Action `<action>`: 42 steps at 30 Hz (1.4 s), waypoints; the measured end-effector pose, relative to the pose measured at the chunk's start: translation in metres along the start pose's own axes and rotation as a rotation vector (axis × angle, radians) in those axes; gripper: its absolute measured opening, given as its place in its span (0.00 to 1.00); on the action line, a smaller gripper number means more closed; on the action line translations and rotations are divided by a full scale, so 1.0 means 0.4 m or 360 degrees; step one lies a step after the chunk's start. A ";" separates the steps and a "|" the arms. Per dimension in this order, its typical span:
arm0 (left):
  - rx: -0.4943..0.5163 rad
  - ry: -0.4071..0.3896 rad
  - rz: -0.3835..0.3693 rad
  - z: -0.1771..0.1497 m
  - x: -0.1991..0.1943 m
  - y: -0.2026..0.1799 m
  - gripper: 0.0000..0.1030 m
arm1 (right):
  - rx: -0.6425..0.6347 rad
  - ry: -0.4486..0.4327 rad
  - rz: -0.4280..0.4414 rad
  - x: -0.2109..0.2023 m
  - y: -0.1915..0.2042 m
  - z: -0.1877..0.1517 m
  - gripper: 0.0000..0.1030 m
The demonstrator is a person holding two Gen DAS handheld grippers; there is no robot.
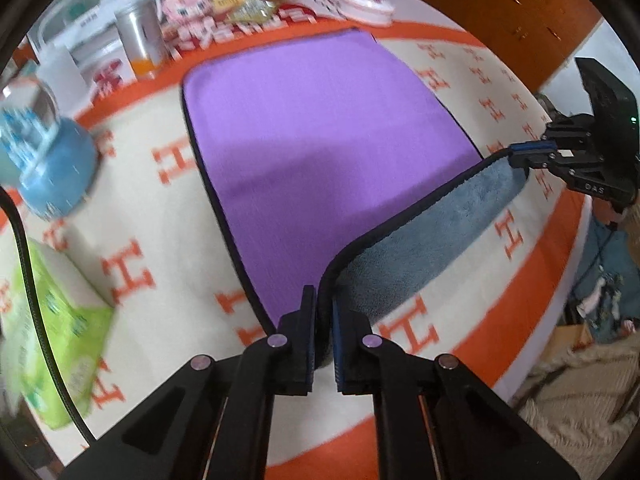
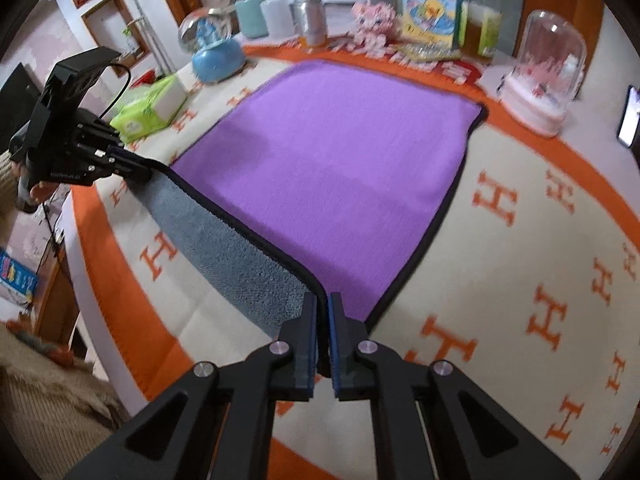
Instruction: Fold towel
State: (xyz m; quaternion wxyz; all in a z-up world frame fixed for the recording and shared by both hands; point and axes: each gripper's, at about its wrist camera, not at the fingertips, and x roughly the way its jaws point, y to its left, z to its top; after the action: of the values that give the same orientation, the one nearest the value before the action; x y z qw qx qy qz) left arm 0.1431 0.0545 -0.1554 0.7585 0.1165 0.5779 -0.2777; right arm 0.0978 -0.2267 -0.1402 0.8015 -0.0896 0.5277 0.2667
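A purple towel [image 1: 320,120] with a black hem and a grey underside lies on the orange-and-cream blanket; it also shows in the right wrist view [image 2: 340,168]. My left gripper [image 1: 323,304] is shut on the towel's near left corner and holds it off the table. My right gripper [image 2: 324,308] is shut on the near right corner. Each gripper shows in the other's view, the right one at the right edge [image 1: 532,152] and the left one at the left edge [image 2: 120,156]. The near edge is lifted between them, with the grey underside [image 2: 224,256] turned up. The far half lies flat.
A blue snow globe [image 2: 212,48] and a green tissue pack [image 2: 152,108] stand to the left. A domed pink music box [image 2: 544,76], a bottle [image 2: 480,20], a tin [image 2: 314,20], boxes and small pink items line the table's far edge. A phone [image 2: 628,116] lies at the right.
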 end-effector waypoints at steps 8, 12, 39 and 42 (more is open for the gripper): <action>-0.0054 -0.0150 0.0254 0.137 -0.049 0.056 0.05 | -0.0019 -0.0162 -0.0230 -0.037 -0.040 0.141 0.05; -0.0108 -0.0197 0.0389 0.236 -0.042 0.086 0.05 | 0.0003 -0.0223 -0.0353 -0.032 -0.068 0.228 0.05; -0.0387 -0.0098 0.0724 0.482 0.228 0.236 0.32 | 0.0264 -0.0066 -0.0745 0.258 -0.250 0.460 0.13; -0.0420 -0.0142 0.0740 0.479 0.214 0.237 0.59 | 0.0318 -0.0115 -0.0735 0.240 -0.257 0.453 0.22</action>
State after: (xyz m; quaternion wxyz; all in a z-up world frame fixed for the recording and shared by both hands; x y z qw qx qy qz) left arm 0.3668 0.0123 -0.1911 0.8353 0.1338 0.5327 -0.0231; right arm 0.3249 -0.2041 -0.1625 0.8644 -0.1183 0.4879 0.0262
